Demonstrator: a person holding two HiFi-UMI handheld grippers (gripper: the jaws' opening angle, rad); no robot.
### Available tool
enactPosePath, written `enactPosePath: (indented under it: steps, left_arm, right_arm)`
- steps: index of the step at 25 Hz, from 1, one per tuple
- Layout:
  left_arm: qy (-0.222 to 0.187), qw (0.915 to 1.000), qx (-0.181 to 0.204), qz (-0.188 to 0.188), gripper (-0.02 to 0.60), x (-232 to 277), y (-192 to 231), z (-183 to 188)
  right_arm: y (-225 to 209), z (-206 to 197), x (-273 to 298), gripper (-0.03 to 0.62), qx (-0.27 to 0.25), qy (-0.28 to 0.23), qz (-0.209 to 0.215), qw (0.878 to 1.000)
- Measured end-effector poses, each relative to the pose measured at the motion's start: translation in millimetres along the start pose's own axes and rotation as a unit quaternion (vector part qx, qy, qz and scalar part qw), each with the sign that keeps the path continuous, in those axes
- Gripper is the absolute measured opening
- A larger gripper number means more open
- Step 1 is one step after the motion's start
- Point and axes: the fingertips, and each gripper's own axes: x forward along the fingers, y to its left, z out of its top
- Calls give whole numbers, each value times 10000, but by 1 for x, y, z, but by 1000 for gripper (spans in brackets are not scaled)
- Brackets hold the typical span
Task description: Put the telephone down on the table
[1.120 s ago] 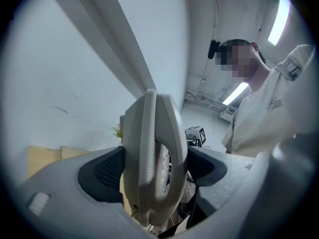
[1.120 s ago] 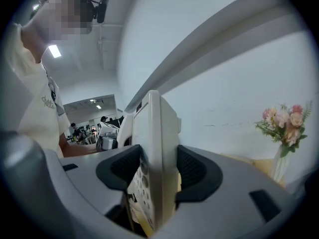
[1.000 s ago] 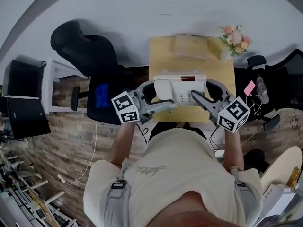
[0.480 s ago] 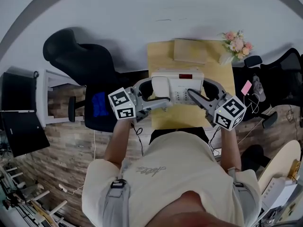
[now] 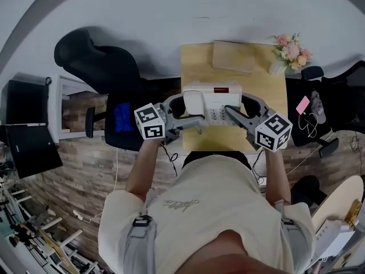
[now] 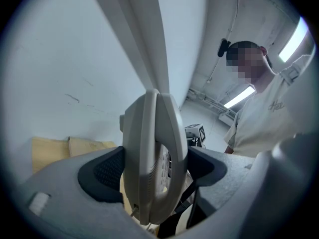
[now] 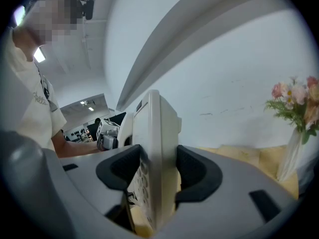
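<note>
Head view: we've got the phone [image 5: 215, 103] over the table [image 5: 197, 67], left gripper [image 5: 190, 113] and right gripper [image 5: 238, 107] at its two ends; whether it's touching the wood, we can't quite say. Left gripper view: jaws clamped on the phone's left end. Right gripper view: jaws pinching its right edge, flowers [image 7: 294, 101] beyond

Arms and grippers, both held forward
Grey left gripper [image 5: 189, 112] and grey right gripper [image 5: 239, 108], marker cubes outward, jaws clamped on opposite ends of cream plastic telephone [image 5: 219, 99]; forearms extended.
</note>
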Motion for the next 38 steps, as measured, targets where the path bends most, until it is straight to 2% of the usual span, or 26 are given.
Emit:
enactPosePath:
  steps: [8, 17, 29, 38]
  left_arm:
    - [257, 9977, -612, 158, 377, 19, 28, -54]
    - [594, 9894, -1322, 112, 377, 63, 76, -116]
    - [1097, 9704, -2149, 119, 377, 101, 120, -179]
    - [1145, 9549, -2725, 271, 377, 111, 152, -201]
  right_arm:
    - [-33, -59, 5, 218, 588, 392, 146, 9974]
    - [-93, -128, 6, 218, 1221, 814, 82, 9891]
    - [-147, -199, 8, 218, 2042, 1238, 73, 9710]
    - [-176, -226, 24, 218, 2474, 1477, 213, 9574]
